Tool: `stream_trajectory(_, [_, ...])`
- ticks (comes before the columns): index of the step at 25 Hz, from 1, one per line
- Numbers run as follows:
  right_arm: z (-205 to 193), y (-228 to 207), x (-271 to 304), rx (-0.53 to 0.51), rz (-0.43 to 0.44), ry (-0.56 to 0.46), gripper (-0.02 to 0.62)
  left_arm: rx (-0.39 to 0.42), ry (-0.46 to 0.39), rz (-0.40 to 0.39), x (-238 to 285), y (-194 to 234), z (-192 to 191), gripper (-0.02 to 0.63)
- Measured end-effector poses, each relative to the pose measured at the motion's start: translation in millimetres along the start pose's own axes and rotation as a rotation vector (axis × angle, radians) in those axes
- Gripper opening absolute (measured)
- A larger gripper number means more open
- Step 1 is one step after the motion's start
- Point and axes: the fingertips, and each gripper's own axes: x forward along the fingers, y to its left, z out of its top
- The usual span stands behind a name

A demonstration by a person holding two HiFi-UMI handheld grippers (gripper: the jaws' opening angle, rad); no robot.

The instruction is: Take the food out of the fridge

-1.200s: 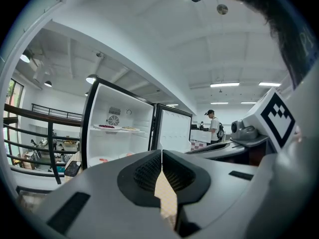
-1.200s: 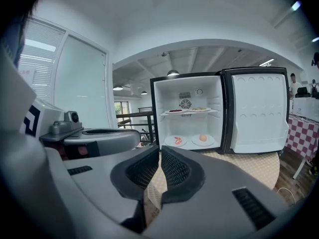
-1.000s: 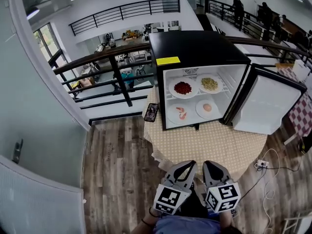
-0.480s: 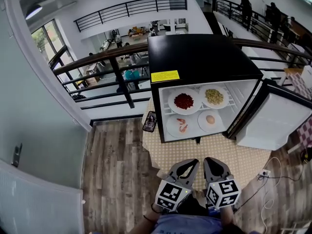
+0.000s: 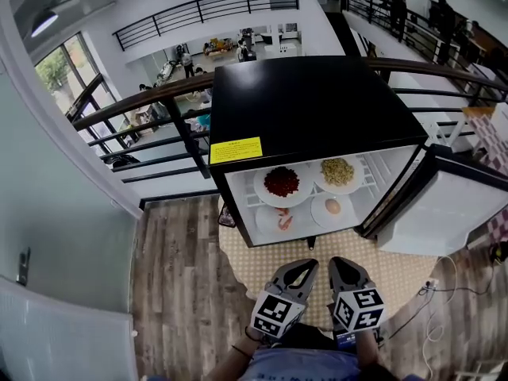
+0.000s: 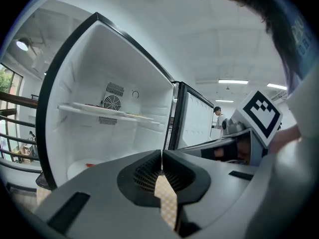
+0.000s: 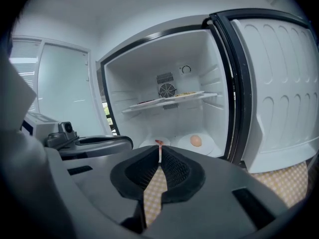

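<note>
- Fridge (image 5: 317, 109): stands on the counter (image 5: 397, 270), door (image 5: 444, 213) swung open to the right. It fills more of the head view than a second ago, so the person has closed in on it.
- Left gripper (image 5: 295, 272) and right gripper (image 5: 348, 272): side by side in front of the open fridge, both clenched tight with nothing between the jaws. Neither reaches inside.
- Food, all four plates in the fridge: plate of red food (image 5: 281, 182) and plate of pale yellow food (image 5: 339, 171) on the upper shelf (image 7: 169, 101); plate with shrimp (image 5: 279, 220) and plate with a pale round item (image 5: 332, 208) on the fridge floor.
- Task standing, as judged: approach only, no plate out yet; the jaws must part before any grasp.
- Head view only: the upper plates' contents, seen from above.
- Right gripper view only: the lower plates seen nearly level, the upper shelf edge-on.
- Left gripper view only: the right gripper's marker cube (image 6: 259, 116) alongside; the lower plates are mostly cut off by the jaws.
</note>
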Motion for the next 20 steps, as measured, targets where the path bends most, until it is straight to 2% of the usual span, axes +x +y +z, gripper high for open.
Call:
stream_trajectory(5, [-8.4,-34.0,21.8,0.049,-0.037,0.029,0.028,-0.011,0.012,-0.03,30.2,5.1,-11.9,0.018])
stream_trajectory(11, [-17.6,-64.2,53.9,0.244,0.001,0.06,0.028,-0.012,0.065,-0.04,66.1,16.1,-35.0,0.018])
stream_trajectory(16, [-26.5,-86.3,79.5,0.296,-0.02,0.094,0.034,-0.027,0.093,-0.028,91.8,33.2,-46.6,0.02])
stream_trajectory(20, [-34.3,-93.8,99.4,0.395,0.009,0.108,0.135,-0.04,0.129,-0.026,105.1,44.7,-57.3,0.02])
